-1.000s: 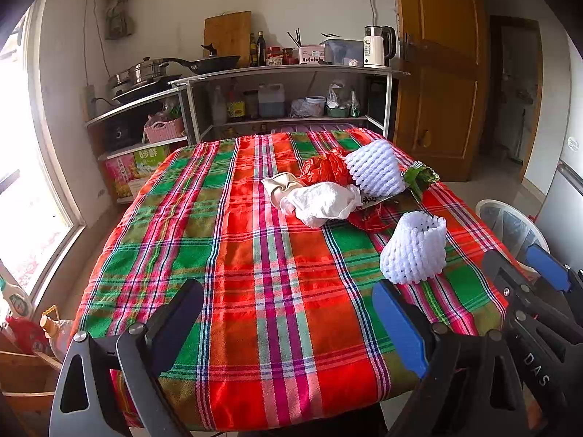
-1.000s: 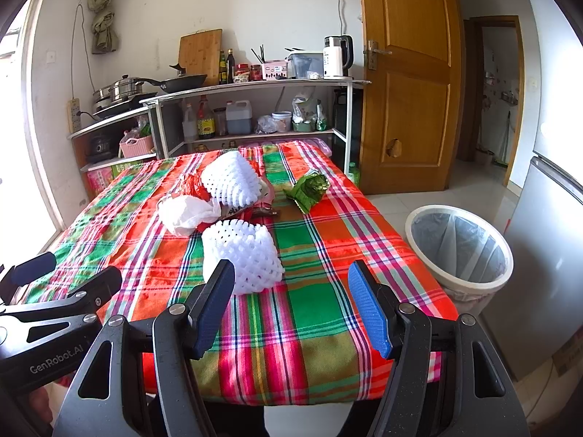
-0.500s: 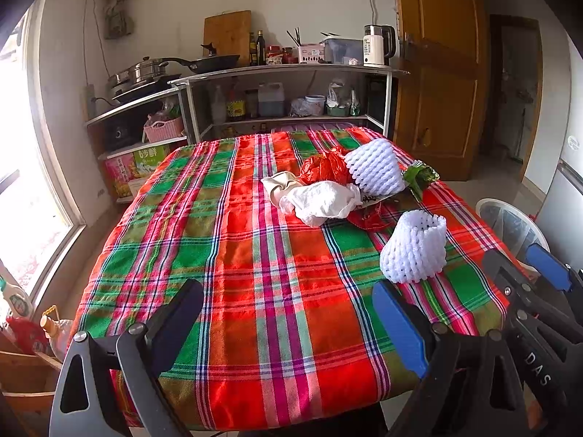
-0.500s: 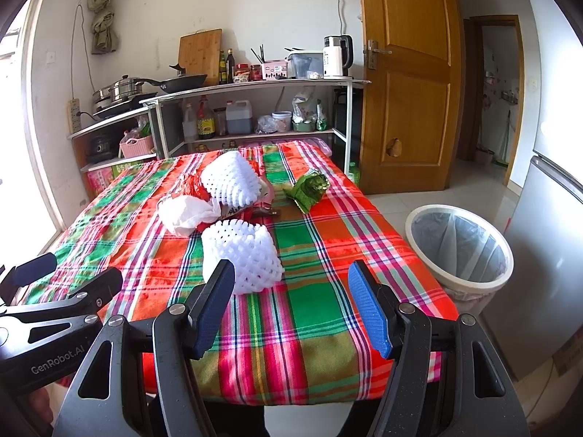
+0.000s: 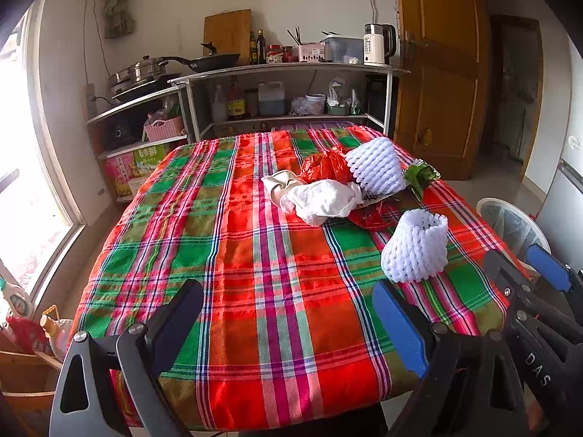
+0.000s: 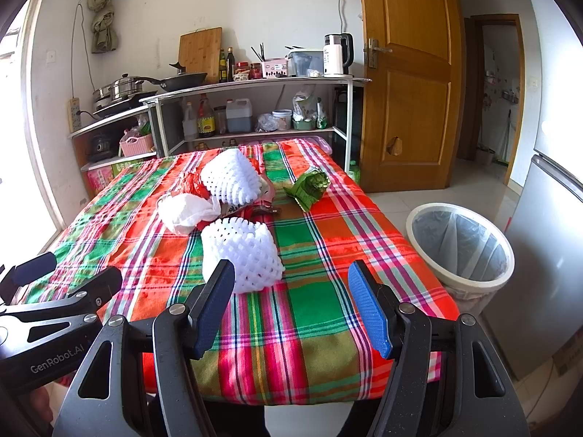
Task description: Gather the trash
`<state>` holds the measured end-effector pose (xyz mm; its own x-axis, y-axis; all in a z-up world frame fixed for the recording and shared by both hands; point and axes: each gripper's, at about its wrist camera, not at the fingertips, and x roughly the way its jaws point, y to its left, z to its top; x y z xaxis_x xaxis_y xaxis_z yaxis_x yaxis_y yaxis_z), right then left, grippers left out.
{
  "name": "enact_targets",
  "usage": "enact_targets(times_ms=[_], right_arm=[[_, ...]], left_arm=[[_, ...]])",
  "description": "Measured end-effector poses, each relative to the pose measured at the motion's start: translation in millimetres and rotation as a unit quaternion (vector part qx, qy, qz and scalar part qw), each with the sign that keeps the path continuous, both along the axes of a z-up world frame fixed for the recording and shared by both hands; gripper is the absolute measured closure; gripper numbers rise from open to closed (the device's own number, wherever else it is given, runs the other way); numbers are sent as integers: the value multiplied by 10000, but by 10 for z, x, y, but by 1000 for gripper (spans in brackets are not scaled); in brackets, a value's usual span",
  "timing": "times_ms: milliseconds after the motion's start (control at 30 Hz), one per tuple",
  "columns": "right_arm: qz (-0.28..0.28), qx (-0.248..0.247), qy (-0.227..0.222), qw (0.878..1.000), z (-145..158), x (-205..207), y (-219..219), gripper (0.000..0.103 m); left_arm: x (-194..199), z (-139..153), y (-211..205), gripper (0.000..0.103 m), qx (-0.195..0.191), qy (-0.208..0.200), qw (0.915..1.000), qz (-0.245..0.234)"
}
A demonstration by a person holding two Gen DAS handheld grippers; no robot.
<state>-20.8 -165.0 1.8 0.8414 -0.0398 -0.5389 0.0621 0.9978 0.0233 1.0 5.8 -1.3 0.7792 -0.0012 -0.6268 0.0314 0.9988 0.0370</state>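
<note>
Trash lies on a plaid-clothed table (image 5: 255,255): a near white foam net sleeve (image 5: 415,247) (image 6: 242,253), a far foam net sleeve (image 5: 375,169) (image 6: 231,180), crumpled white paper (image 5: 324,200) (image 6: 186,211), a red plastic bag (image 5: 324,165) and a green wrapper (image 5: 421,176) (image 6: 308,187). My left gripper (image 5: 288,320) is open and empty over the table's near edge. My right gripper (image 6: 291,306) is open and empty, just in front of the near sleeve. A lined white trash bin (image 6: 461,245) (image 5: 510,222) stands on the floor right of the table.
Metal shelves (image 6: 255,109) with pans, bottles and a kettle stand behind the table. A wooden door (image 6: 408,73) is at the back right. A grey fridge (image 6: 546,236) is beside the bin. A window (image 5: 22,182) is on the left.
</note>
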Motion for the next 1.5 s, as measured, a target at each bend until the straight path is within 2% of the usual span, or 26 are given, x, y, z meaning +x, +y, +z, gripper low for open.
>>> enact_targets(times_ms=[233,467,667,933,1200,1500], right_arm=[[154,174,71,9997,-30,61,-14,38],[581,467,122,9971,-87,207,-49,38],[1174,611,192,9910,-131,413,-4,37],[1304,903,579,9856,-285,709,-44,37],[1592,828,895,9797,-412,940,40,36],[1559,786,1146,9779,-478,1157,26,36]], left_arm=[[39,-42,44,8,-81,46,10000,-30],[220,-120,294,8,-736,285,9968,-131],[423,-178,423,8,-975,487,9934,-369],[685,-170,501,2,-1142,529,9901,-614],[998,-165,455,2,-1137,621,9894,-649],[1391,-233,323,2,-1357,923,9828,-845]])
